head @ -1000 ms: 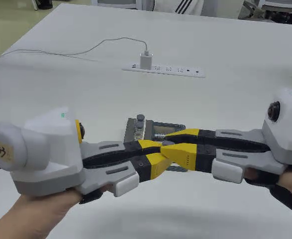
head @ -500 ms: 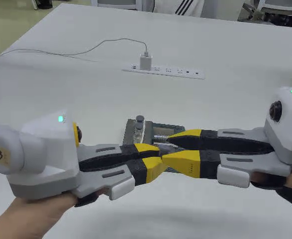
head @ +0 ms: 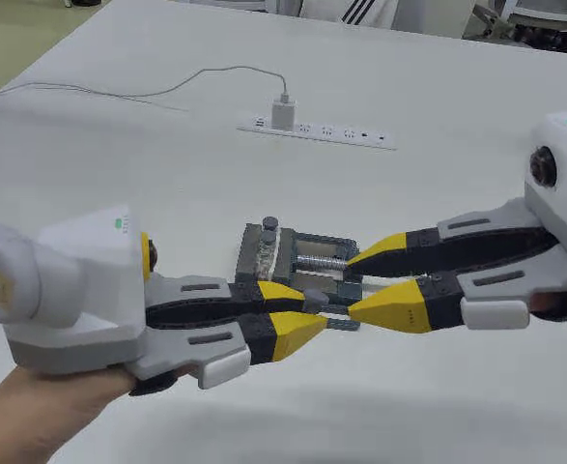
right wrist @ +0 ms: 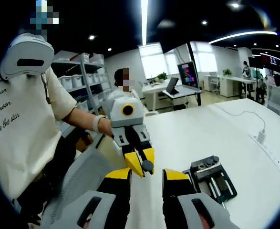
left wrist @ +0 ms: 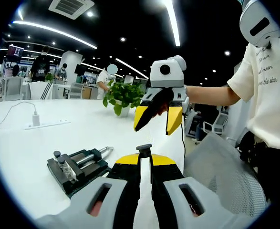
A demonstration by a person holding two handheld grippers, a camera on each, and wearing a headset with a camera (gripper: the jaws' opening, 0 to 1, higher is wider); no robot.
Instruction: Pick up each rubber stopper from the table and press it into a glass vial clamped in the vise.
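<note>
- Head view: the left tongs (head: 314, 311) reach in from the lower left, held in a hand (head: 42, 425), with the yellow tips drawn almost together.
- A small dark rubber stopper (head: 314, 302) sits pinched at those tips, above the white bench (head: 167, 164).
- The right tongs (head: 353, 286) come in from the right, tip to tip with the left ones. Their jaws stand clearly apart and hold nothing.
- Just behind both sets of tips, the grey vise (head: 307, 253) rests on the bench. A glass vial (head: 264, 253) is clamped at its left end, with a dark cap on top.
- Farther back lies a white power strip (head: 317, 131) with a charger (head: 283, 114) plugged in and its cable (head: 119, 97) trailing left.
- Left gripper view: the view's own jaws are closed on the stopper (left wrist: 143, 149), which pokes up between the yellow tips.
- The vise (left wrist: 80, 167) is to the left on the bench, near but not touching.
- The right tongs (left wrist: 154, 130) hang opposite, spread open and empty. A potted plant (left wrist: 123, 95) stands behind.
- Right gripper view: the view's own yellow tips (right wrist: 148, 173) are parted with a wide gap and nothing between them.
- The left tongs (right wrist: 146, 164) point in from ahead, with the stopper (right wrist: 148, 166) at their tips.
- The vise (right wrist: 211, 177) is to the right, with two dark caps showing on top.
</note>
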